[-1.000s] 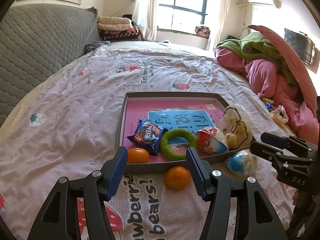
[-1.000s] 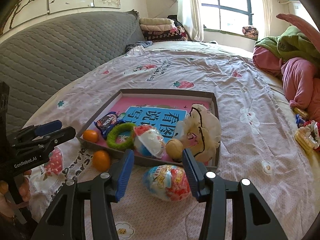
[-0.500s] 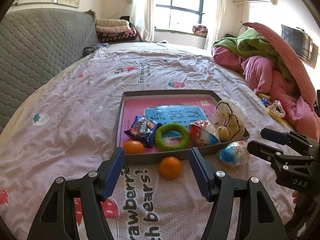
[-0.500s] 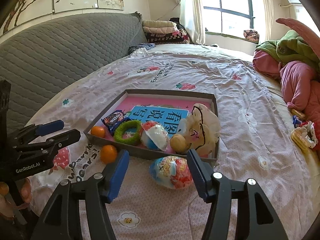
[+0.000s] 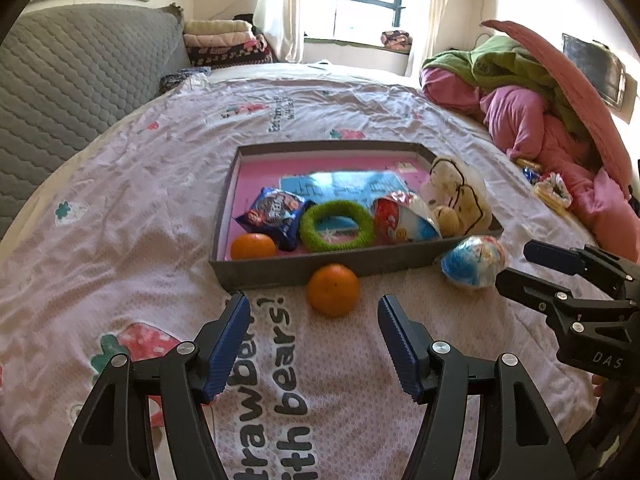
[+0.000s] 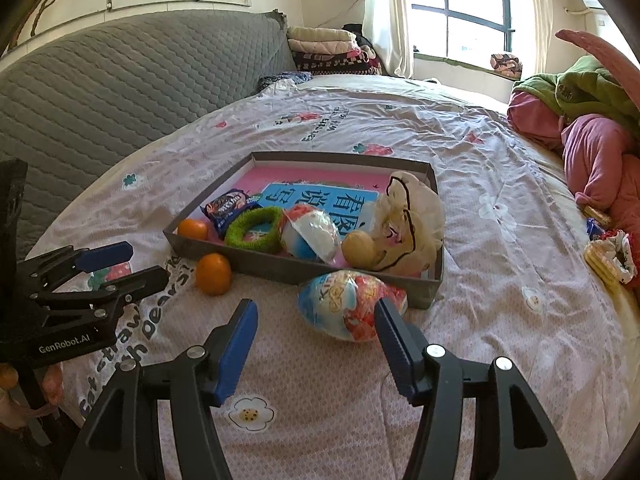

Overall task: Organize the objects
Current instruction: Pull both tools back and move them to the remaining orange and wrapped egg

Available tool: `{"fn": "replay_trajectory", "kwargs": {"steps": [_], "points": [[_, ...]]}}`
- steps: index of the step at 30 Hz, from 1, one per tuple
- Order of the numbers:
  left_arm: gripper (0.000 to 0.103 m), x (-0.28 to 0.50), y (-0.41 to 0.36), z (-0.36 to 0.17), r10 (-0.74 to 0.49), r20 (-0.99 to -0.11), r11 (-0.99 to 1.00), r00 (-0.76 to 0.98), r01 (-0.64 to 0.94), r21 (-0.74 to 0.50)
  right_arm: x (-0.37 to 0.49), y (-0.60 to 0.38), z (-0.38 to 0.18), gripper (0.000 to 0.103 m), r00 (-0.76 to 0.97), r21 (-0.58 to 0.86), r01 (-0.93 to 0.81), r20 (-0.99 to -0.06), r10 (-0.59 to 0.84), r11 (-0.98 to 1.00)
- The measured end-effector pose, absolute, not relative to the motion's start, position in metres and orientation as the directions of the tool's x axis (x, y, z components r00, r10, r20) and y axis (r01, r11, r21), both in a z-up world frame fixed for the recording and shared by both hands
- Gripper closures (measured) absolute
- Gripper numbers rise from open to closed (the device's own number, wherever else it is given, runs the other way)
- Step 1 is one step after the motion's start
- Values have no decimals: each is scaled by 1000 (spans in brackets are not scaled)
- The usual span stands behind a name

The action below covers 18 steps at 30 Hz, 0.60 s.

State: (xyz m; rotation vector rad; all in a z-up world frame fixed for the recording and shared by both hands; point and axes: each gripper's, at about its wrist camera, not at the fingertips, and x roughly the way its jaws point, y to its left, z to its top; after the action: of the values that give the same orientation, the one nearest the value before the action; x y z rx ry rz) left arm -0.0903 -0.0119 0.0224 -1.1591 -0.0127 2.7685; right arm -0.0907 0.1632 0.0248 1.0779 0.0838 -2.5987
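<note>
A dark grey tray (image 5: 280,270) with a pink floor lies on the bed. In it are an orange (image 5: 253,246), a blue snack packet (image 5: 274,216), a green ring (image 5: 336,226), a foil egg (image 5: 404,222), a plush toy (image 5: 456,196) and a blue book (image 5: 340,184). A second orange (image 5: 333,289) rests on the sheet against the tray's front wall, just beyond my open left gripper (image 5: 312,304). A colourful foil egg (image 6: 348,306) lies by the tray's near corner. My right gripper (image 6: 315,306) is open around the egg's near end, and its pads do not press on it.
Pink and green bedding (image 5: 532,92) is piled on the right. Snack wrappers (image 6: 608,256) lie beside it. A grey quilted headboard (image 6: 120,92) runs along the left, and folded blankets (image 5: 224,36) sit at the back. A hand (image 6: 48,384) holds the left gripper (image 6: 148,262).
Both grippers have drawn back from the tray and their jaws stand wider. The orange and the egg, earlier deep between the fingers, now sit at or just past the fingertips.
</note>
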Motion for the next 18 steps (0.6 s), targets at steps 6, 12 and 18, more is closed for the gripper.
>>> {"fn": "replay_trajectory", "kwargs": {"steps": [6, 12, 18], "points": [[35, -91, -7, 15, 137, -717, -989, -683, -137, -58, -91, 170, 20, 43, -663, 76, 302, -699, -267, -950], [35, -96, -7, 8, 141, -725, -989, -674, -134, -67, -95, 176, 14, 43, -659, 80, 287, -706, -257, -955], [35, -101, -7, 2, 146, -730, -988, -667, -136, -73, -100, 176, 7, 43, -650, 78, 282, -718, -250, -956]]}}
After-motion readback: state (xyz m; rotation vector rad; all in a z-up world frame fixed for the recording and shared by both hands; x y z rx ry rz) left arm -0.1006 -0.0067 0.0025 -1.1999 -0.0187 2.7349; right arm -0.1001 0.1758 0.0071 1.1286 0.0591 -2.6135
